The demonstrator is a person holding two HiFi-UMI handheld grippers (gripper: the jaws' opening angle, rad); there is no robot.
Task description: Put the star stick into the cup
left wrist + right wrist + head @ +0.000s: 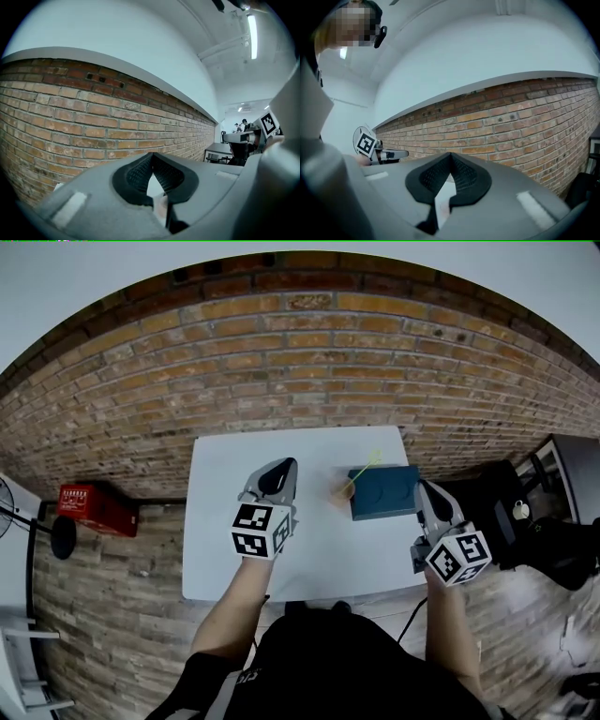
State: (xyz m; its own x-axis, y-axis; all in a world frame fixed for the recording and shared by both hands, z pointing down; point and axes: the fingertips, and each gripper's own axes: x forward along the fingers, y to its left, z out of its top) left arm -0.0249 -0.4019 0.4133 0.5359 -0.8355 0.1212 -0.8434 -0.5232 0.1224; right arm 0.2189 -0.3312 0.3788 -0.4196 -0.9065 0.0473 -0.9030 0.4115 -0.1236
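In the head view a small orange cup (341, 492) stands on the white table (225, 549), just left of a teal box (384, 491). A thin yellow-green stick (364, 471) rises from the cup and leans up to the right over the box; its star end is too small to make out. My left gripper (280, 467) hovers over the table left of the cup, jaws shut and empty (152, 157). My right gripper (424, 487) is at the box's right edge, also shut on nothing (450, 157). Both gripper views point at the brick wall and show neither cup nor stick.
A brick wall (309, 362) runs behind the table. A red crate (98, 508) and a fan stand (52, 535) are on the floor at left. Dark furniture (539, 521) stands close at the right. The other gripper's marker cube shows in each gripper view (268, 123) (364, 140).
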